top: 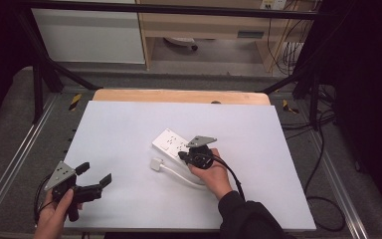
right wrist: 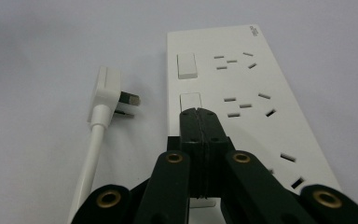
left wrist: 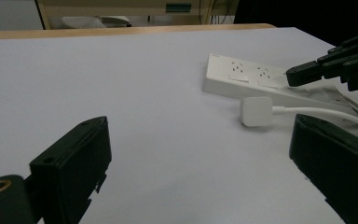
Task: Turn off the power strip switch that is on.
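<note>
Two claws differ: the right claw (right wrist: 199, 122) is pressed closed, empty, tips over a rocker switch (right wrist: 190, 102) on the power strip (top: 171, 142); the left claw (top: 93, 174) gapes wide, empty, at the near left of the surface (top: 129, 124). Pushing off-centre could slide the unbraced strip toward the loose plug (right wrist: 108, 93)

Soft overhead light is falling evenly on the matte white tabletop sheet (top: 129, 139), casting faint shadows; dark surroundings are looking grainy, near jaws blurring.

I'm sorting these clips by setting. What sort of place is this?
Probably a lab or workshop recording bench: a white table inside a black metal frame, loose cables on the floor, wooden shelving behind.
</note>
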The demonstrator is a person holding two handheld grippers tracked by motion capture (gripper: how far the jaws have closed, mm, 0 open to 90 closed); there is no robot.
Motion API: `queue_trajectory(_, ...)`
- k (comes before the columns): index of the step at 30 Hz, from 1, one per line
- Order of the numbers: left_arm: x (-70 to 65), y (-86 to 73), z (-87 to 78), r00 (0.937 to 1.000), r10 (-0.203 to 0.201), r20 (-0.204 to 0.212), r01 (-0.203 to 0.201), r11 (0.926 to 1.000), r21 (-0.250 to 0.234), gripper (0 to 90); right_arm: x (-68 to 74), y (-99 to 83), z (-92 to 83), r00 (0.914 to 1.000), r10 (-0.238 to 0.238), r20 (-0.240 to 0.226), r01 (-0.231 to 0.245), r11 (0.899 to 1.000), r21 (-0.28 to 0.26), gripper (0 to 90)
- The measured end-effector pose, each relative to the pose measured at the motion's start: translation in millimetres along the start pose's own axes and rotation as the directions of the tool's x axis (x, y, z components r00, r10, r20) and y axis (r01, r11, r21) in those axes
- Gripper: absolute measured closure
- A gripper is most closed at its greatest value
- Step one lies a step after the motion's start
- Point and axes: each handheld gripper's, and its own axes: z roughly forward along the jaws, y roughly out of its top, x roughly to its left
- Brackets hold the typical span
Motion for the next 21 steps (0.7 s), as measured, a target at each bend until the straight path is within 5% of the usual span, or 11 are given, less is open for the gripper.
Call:
queue_trajectory(11, -0.4, -0.1, 0.1, 1.0000, 0.005, -0.001, -0.005, 1.0000, 0.001, 5.4, 0.0, 1.4, -1.2, 1.0000, 0.008, -0.002, -0.008, 1.000, -0.010, 89.8)
queue_trajectory(21, 0.4, -0.1, 0.0, 0.9999, 0.006, -0.010, -0.006, 1.0000, 0.006, 5.2, -5.0, 7.9, -10.4, 0.9994, 0.034, -0.012, -0.034, 0.997, -0.063, 75.5)
